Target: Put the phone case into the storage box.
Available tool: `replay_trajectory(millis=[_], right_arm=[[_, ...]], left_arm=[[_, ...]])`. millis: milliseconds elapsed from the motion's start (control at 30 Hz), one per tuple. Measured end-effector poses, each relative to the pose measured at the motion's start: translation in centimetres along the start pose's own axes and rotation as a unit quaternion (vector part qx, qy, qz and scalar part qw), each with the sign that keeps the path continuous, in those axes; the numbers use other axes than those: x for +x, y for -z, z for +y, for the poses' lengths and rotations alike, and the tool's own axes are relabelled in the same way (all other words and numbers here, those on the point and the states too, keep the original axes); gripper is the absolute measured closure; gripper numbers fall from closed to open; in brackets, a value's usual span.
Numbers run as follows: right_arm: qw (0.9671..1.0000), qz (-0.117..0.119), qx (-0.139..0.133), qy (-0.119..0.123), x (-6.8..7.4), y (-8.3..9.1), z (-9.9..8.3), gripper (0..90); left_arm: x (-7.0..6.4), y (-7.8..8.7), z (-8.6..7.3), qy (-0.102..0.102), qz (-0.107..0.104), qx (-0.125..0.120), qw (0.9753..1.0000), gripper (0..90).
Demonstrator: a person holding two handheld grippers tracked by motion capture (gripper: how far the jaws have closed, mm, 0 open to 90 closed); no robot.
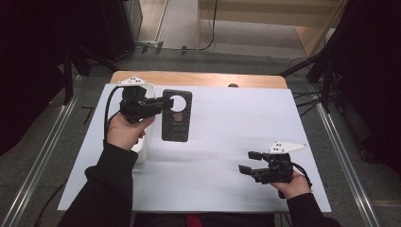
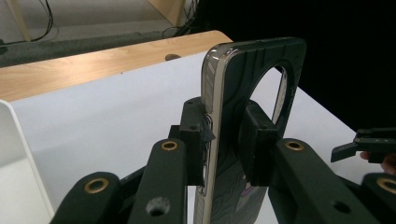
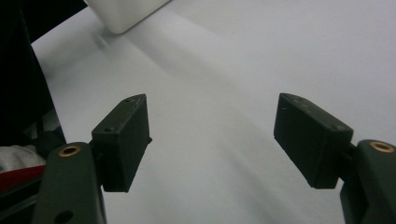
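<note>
Right gripper [image 1: 249, 161] near the table's front edge, jaws spread wide over bare white tabletop [image 1: 227, 142] (nothing between them). Farther back, left gripper [image 1: 166, 103] clamped on a dark phone case [image 1: 176, 124], held above the tabletop beside a white box [image 1: 147, 92].

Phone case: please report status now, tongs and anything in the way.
Left tongs shut on phone case, held above table. Right tongs open, empty. White container beside left hand.
</note>
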State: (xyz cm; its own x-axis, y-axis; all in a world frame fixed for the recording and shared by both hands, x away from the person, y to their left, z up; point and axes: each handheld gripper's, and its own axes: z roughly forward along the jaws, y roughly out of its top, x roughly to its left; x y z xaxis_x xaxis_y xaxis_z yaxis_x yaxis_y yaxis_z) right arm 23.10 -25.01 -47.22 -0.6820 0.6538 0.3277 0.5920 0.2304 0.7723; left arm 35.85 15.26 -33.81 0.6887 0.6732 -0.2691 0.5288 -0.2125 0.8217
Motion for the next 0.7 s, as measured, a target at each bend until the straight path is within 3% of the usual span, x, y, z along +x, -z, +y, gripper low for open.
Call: replay_trajectory(millis=[700], right_arm=[[1.0000,0.008,0.000,-0.004,0.2,-0.1,-0.1,25.6]], left_arm=[[1.6,2.8,1.4,0.008,0.010,-0.015,0.9998,73.3]])
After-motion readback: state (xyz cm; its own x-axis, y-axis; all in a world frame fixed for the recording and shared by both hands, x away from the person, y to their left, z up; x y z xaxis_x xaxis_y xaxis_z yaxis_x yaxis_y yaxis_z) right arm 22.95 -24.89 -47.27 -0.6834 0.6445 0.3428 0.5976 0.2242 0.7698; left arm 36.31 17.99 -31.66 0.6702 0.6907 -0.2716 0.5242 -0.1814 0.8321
